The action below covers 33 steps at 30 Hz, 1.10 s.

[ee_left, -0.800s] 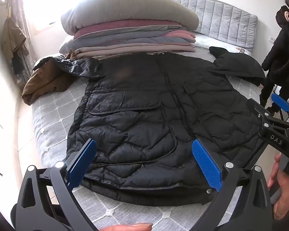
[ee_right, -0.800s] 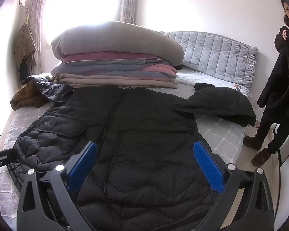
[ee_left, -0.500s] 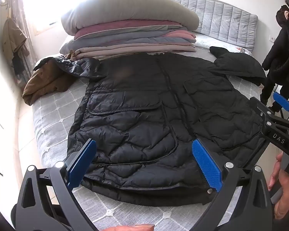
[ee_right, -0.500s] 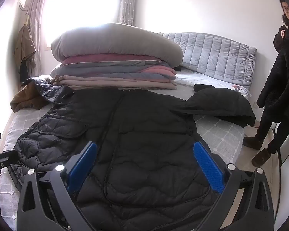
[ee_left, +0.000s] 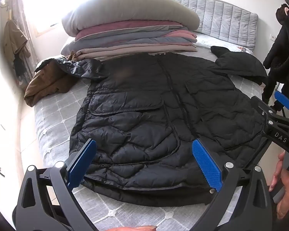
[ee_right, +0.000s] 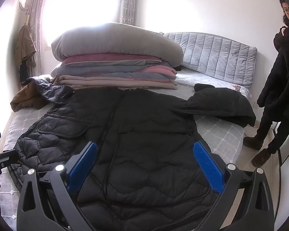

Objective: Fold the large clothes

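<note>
A large black quilted puffer coat (ee_left: 154, 115) lies spread flat, front up, on the grey bed (ee_left: 54, 115), hem toward me; it also shows in the right wrist view (ee_right: 144, 144). One sleeve (ee_left: 240, 67) lies out to the right, the other (ee_left: 77, 67) bunches at the left. My left gripper (ee_left: 144, 154) is open and empty above the hem's left half. My right gripper (ee_right: 144, 159) is open and empty above the hem's right half, and it shows at the right edge of the left wrist view (ee_left: 279, 119).
A stack of folded blankets with a grey pillow on top (ee_left: 129, 28) sits behind the coat. A brown garment (ee_left: 46, 82) lies at the bed's left edge. A person in black (ee_right: 279, 77) stands to the right of the bed. The padded headboard (ee_right: 217, 57) is at the back right.
Both grippers have shifted only slightly; the views are almost the same. Both stay open and the coat has not moved.
</note>
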Tool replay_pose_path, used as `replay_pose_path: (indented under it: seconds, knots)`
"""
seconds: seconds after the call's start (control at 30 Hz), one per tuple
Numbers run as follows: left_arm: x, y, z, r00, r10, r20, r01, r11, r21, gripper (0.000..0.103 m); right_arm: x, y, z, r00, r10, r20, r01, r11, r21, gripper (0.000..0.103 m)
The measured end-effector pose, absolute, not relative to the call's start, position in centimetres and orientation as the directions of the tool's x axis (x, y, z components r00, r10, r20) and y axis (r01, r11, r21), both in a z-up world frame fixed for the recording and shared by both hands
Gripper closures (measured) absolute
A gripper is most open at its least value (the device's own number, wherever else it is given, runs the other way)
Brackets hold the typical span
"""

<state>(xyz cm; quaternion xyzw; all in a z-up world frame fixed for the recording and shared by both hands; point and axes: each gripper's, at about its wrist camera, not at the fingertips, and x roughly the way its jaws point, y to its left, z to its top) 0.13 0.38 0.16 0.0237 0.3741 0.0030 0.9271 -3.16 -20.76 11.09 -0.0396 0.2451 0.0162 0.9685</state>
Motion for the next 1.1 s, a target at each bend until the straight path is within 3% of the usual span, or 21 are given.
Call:
replay_pose_path:
  seconds: [1.1]
  knots:
    - [0.3, 0.5, -1.1, 0.706, 0.029, -0.707, 0.013, 0.998, 0.055, 0.007, -3.0, -20.4, 10.7, 0.877, 0.019, -0.48, -0.056, 0.996, -0.062, 0.006]
